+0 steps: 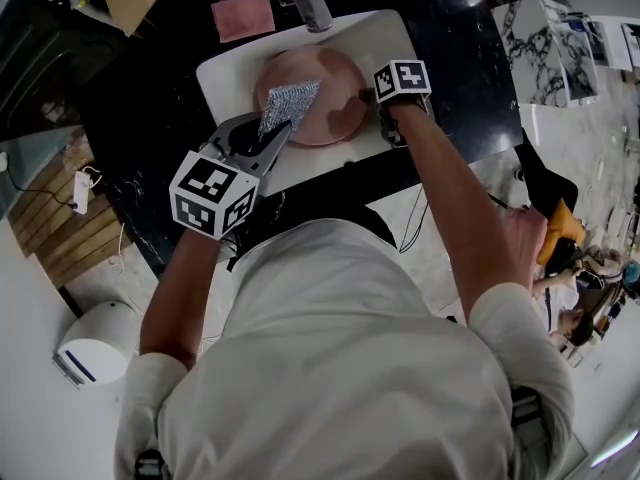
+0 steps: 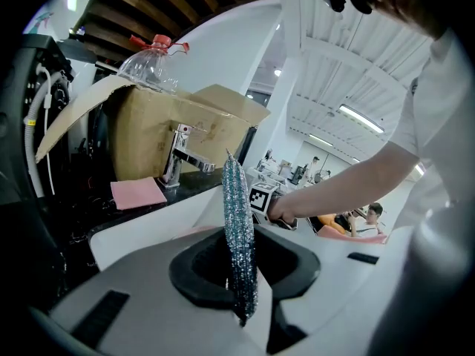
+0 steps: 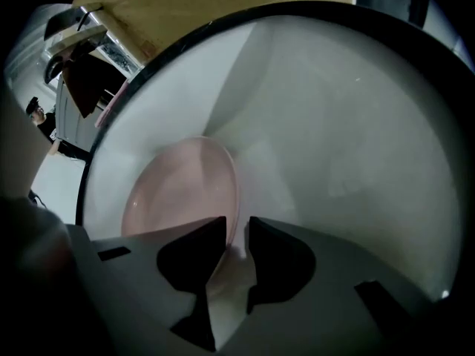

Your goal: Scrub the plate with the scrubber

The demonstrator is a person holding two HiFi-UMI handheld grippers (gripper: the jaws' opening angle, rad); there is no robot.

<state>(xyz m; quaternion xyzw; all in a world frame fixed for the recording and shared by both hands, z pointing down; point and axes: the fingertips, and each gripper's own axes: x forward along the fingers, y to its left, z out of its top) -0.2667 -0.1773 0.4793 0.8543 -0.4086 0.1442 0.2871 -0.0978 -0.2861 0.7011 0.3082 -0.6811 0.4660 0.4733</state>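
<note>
A pink plate (image 1: 322,93) rests tilted in the white sink (image 1: 228,72). My left gripper (image 1: 272,140) is shut on a silvery metal scrubber (image 1: 287,105), which hangs over the plate's left part. In the left gripper view the scrubber (image 2: 240,236) stands edge-on between the jaws. My right gripper (image 1: 384,108) is at the plate's right rim. In the right gripper view its jaws (image 3: 237,232) are closed on the rim of the plate (image 3: 182,195), with the sink (image 3: 334,139) wall behind.
A chrome faucet (image 1: 310,0) stands at the sink's back, with a pink cloth (image 1: 243,14) left of it on the black counter (image 1: 140,98). A cardboard box (image 2: 159,128) with a plastic bottle (image 2: 152,61) on top sits behind the faucet.
</note>
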